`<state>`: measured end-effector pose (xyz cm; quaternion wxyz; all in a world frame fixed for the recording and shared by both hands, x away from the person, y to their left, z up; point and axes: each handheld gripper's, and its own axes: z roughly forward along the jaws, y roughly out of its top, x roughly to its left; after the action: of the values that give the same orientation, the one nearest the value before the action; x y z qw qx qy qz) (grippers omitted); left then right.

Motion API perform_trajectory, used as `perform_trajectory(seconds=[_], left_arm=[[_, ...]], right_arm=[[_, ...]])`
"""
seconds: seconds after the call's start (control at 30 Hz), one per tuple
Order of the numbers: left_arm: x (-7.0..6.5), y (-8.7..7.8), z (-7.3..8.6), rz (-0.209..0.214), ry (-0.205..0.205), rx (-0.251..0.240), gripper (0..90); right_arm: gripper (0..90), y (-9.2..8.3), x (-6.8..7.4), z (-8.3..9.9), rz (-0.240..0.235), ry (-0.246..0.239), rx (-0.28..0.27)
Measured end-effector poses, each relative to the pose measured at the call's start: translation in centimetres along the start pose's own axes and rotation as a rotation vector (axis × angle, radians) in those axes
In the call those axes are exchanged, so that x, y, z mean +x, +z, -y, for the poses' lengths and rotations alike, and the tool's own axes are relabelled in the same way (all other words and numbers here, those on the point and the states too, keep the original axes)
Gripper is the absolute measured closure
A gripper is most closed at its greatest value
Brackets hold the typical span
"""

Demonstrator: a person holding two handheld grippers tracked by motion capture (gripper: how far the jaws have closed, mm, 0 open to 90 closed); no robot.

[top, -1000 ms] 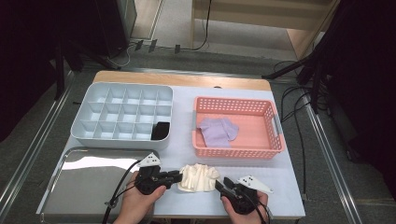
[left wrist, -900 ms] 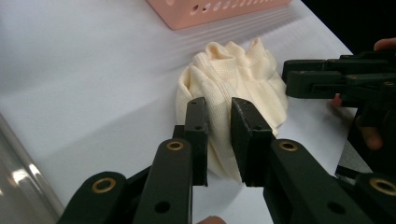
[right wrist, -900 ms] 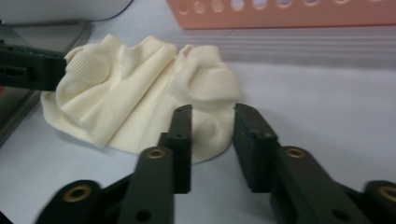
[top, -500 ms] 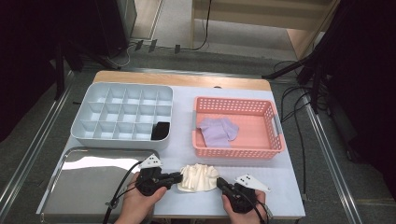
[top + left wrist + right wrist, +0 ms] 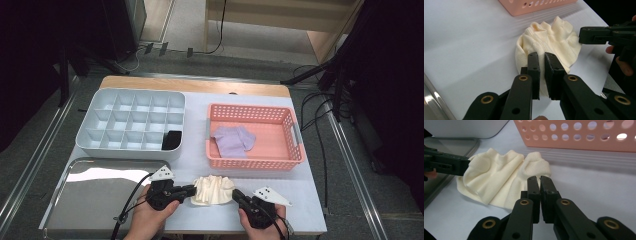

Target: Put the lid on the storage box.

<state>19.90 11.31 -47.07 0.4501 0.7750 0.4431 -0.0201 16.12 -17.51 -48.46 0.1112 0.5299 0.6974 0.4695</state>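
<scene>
- Left gripper (image 5: 192, 190) is lying level, jaws clamping the left edge of the bunched cream knitted cloth (image 5: 213, 189).
- Right gripper (image 5: 235, 194) is pinching its right edge.
- Cloth is resting on the white table (image 5: 195, 150), just before the pink perforated plastic basket (image 5: 295, 150).

The dark item (image 5: 172, 140) in a front compartment of the grey divider tray (image 5: 131, 150) is too small to identify. The bottom edge crops both forearms.

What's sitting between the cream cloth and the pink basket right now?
Nothing: in the high view a bare strip of white tabletop separates the cream cloth from the pink basket. The right gripper view shows the same bare stretch.
</scene>
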Motion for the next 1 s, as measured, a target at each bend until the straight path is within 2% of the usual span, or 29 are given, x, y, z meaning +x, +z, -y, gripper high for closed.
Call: perform_trajectory(seconds=[0.27,0.5,0.7,0.9,1.0], left_arm=[[-0.1,0.1,0.0,0.000,0.005,0.001,84.7],[-0.3,0.2,0.0,0.005,-0.001,-0.001,84.7],[-0.3,0.3,0.0,0.009,0.005,0.002,84.8],[-0.2,0.1,0.0,0.012,0.001,-0.001,84.3],[0.0,-0.3,-0.1,0.013,0.000,-0.017,83.5]], right_arm=[[87.0,-0.1,1.2,-0.6,-0.038,0.003,-0.024],[87.0,0.6,3.4,-1.2,-0.097,-0.038,-0.031],[87.0,2.1,5.4,-0.8,-0.129,-0.074,0.011],[86.9,3.4,6.4,-0.3,-0.144,-0.101,0.041],[84.8,3.2,6.6,-0.4,-0.172,-0.107,0.036]])
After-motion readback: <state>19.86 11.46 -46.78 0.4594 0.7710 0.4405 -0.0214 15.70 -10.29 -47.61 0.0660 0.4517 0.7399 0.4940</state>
